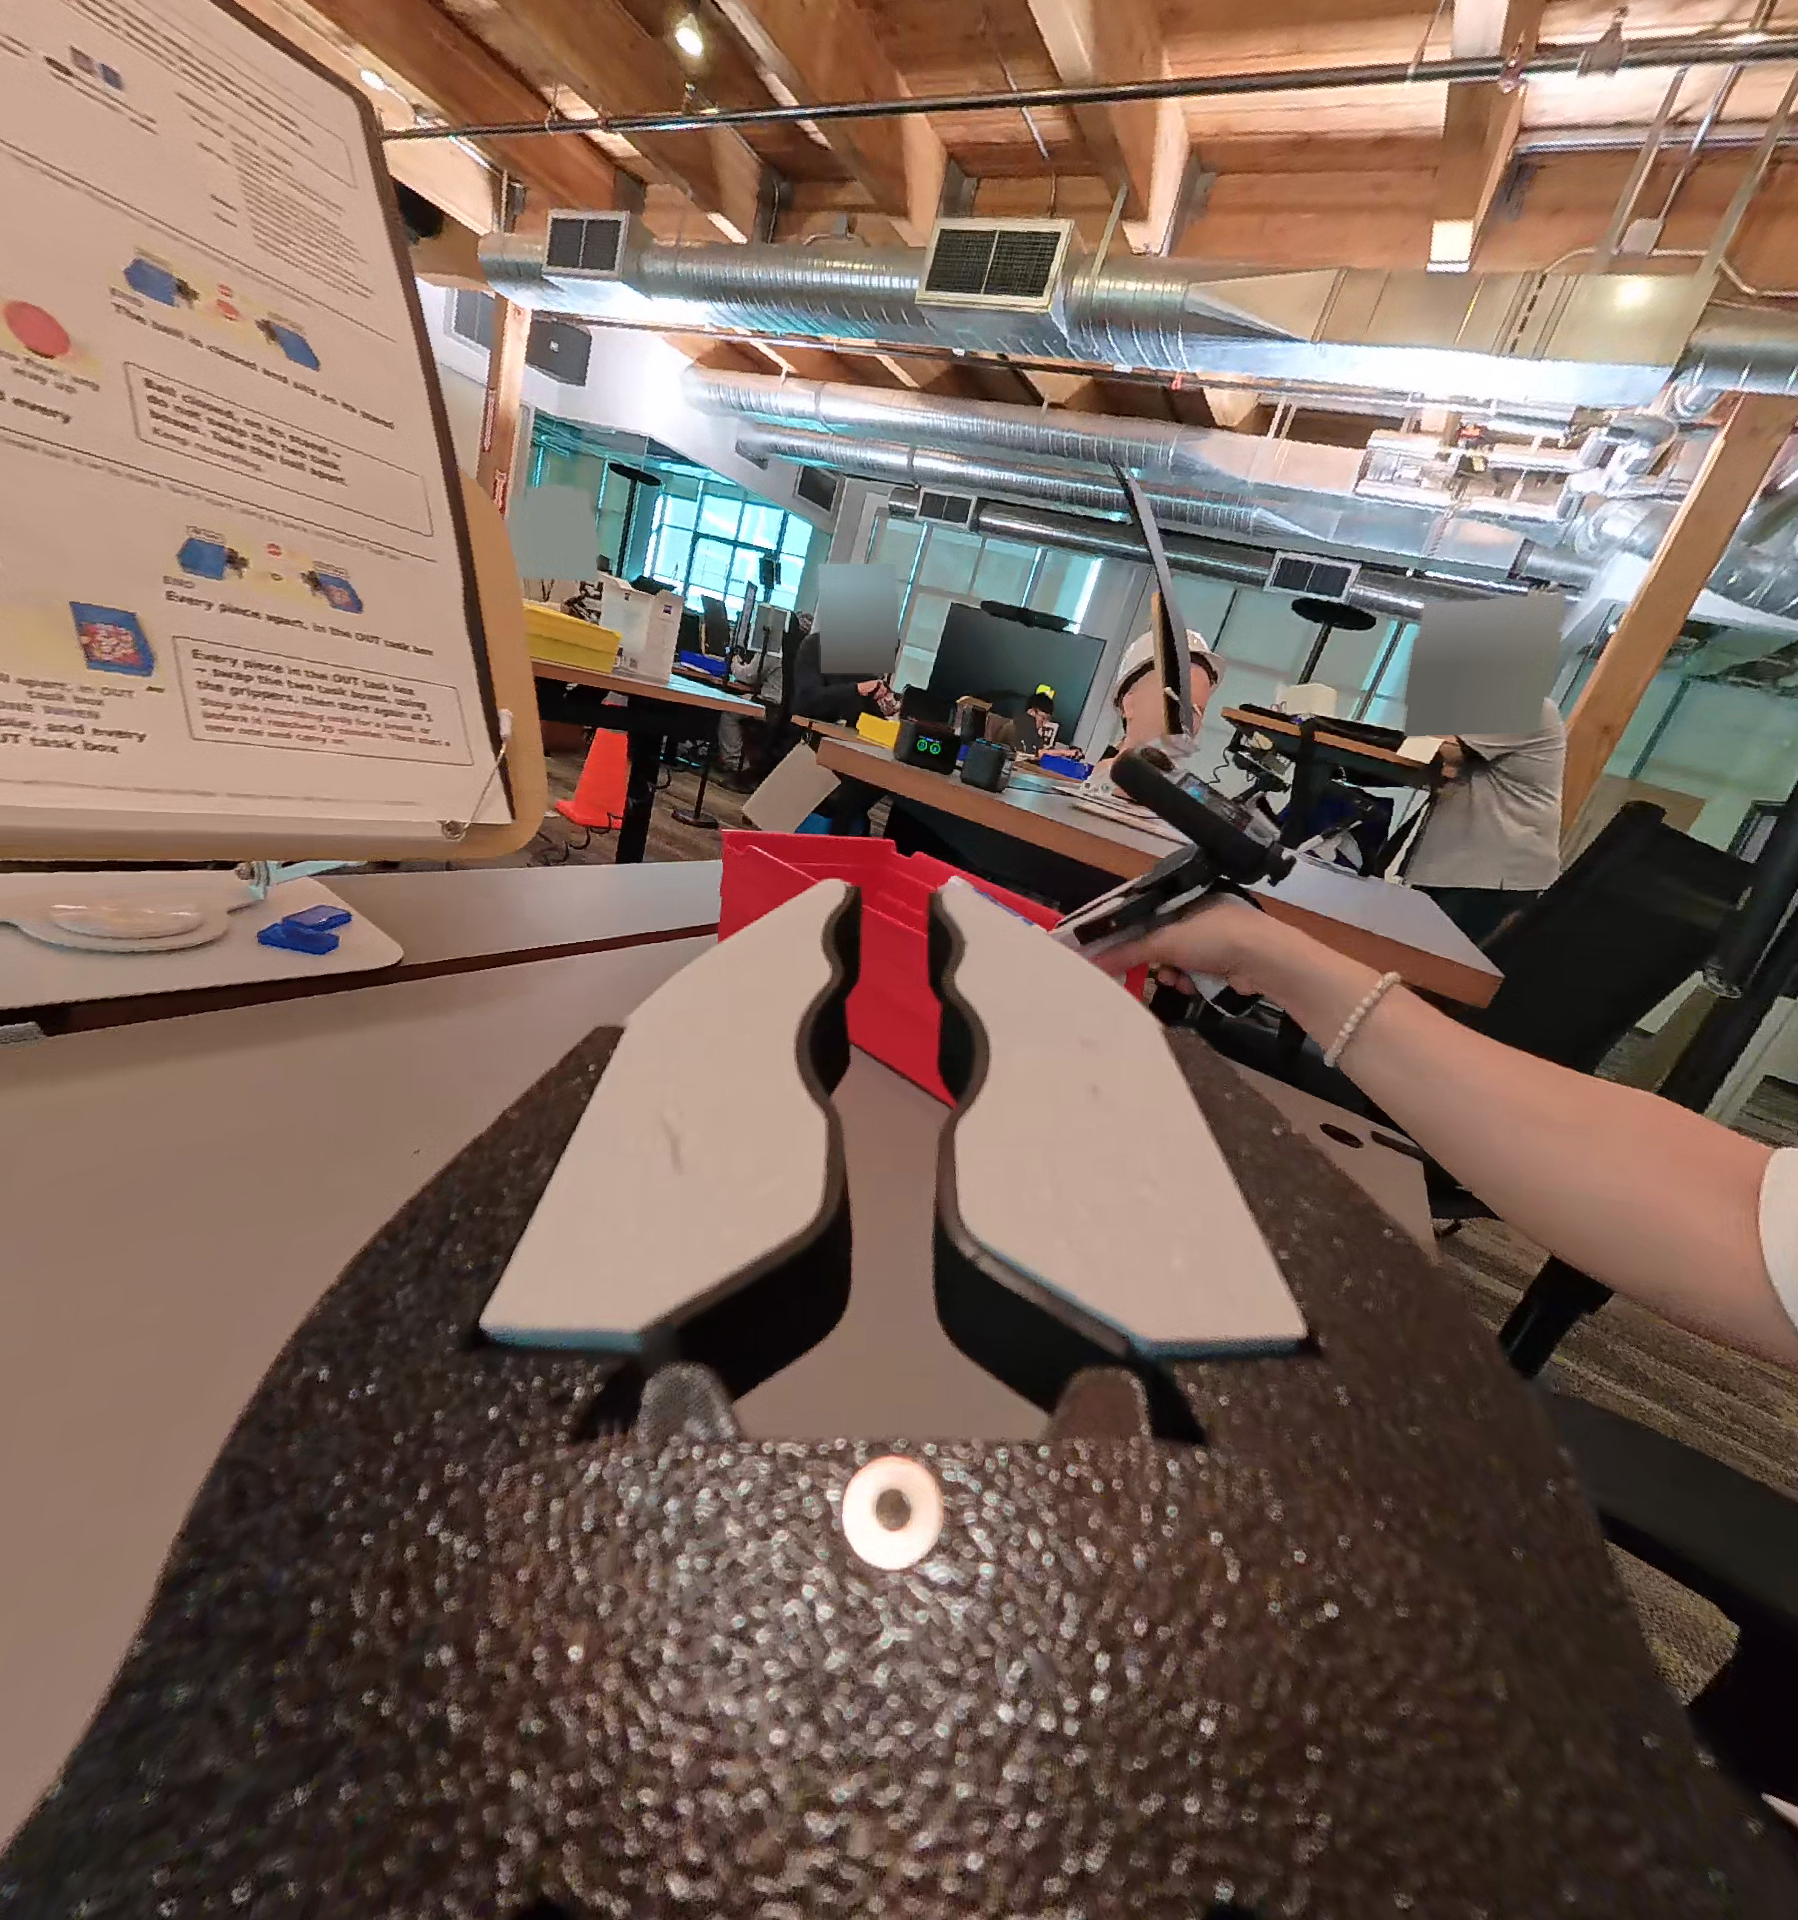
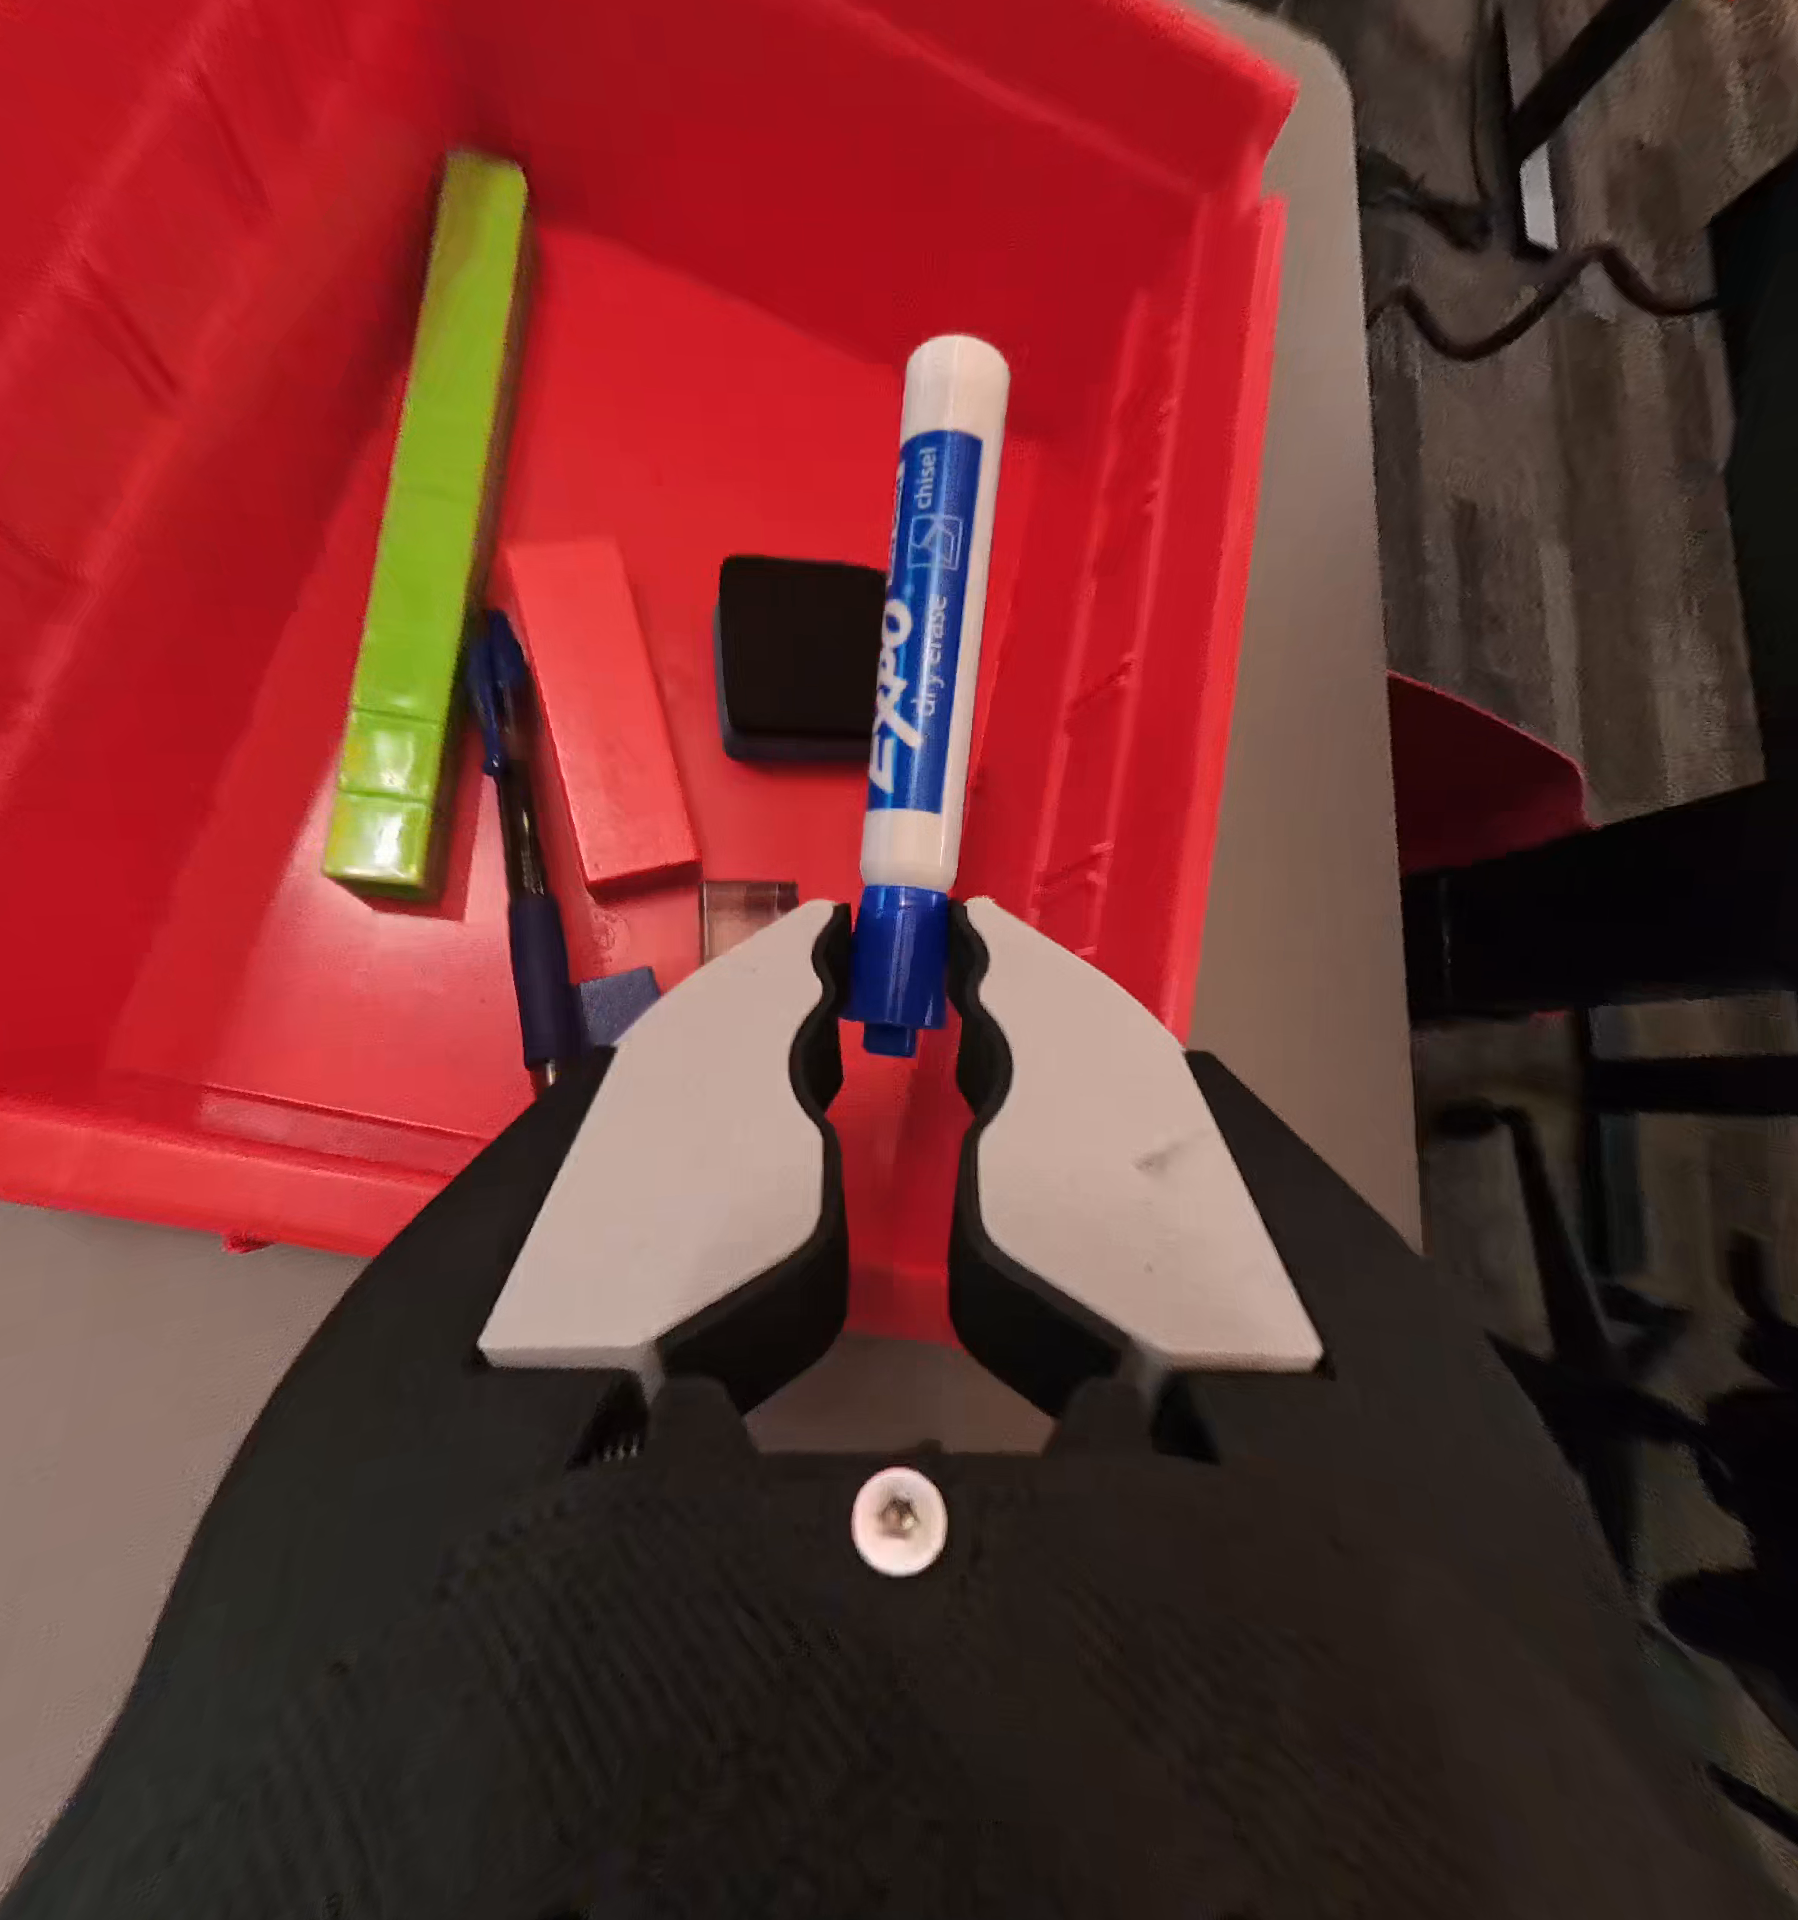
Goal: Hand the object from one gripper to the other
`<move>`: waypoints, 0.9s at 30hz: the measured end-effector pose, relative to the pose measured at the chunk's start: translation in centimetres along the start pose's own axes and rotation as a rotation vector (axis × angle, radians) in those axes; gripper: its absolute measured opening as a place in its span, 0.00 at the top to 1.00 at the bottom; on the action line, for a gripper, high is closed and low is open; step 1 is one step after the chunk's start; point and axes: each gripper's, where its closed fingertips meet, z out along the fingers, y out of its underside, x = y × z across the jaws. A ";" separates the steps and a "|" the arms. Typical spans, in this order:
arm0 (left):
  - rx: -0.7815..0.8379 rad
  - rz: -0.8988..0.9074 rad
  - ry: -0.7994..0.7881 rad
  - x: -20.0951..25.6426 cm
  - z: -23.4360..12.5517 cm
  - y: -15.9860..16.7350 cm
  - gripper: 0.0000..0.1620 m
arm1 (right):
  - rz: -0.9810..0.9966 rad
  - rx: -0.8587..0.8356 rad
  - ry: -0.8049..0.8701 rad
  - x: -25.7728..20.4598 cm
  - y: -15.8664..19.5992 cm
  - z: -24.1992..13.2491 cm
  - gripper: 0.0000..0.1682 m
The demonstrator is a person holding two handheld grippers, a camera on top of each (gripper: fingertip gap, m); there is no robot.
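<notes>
A blue-and-white dry-erase marker (image 2: 931, 623) is held by its blue cap in my right gripper (image 2: 900, 935), which is shut on it. The marker's body points away from the gripper, above the inside of a red bin (image 2: 978, 156). My left gripper (image 1: 895, 904) is open and empty, with a narrow gap between its fingers, above the table and pointing at the red bin (image 1: 791, 883). The right gripper, held by a person's hand (image 1: 1175, 940), shows in the left wrist view at the bin's right side, partly hidden behind my left gripper's finger. The marker is not seen there.
In the bin lie a long green bar (image 2: 438, 520), a red block (image 2: 594, 717), a black eraser (image 2: 796, 665) and a blue pen (image 2: 521, 810). An instruction sheet on a stand (image 1: 199, 416) is at the left, with small blue pieces (image 1: 303, 928) below it. People sit at desks behind. The grippers' ends are close to 50 cm from one another. The blue pen (image 2: 521, 810) sits 9 cm or so from the ends of my right fingers.
</notes>
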 end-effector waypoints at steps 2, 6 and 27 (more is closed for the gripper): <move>-0.006 0.001 -0.002 -0.4 -0.3 0.1 0.94 | -0.063 -0.063 0.057 -0.2 0.9 0.8 0.90; -0.021 -0.001 -0.001 -0.8 -0.5 0.4 0.95 | -0.156 -0.195 0.202 0.6 2.3 2.0 0.90; -0.351 0.175 -0.650 -16.0 -11.0 -0.6 0.88 | -0.214 0.371 0.153 -5.8 -5.4 -5.5 0.55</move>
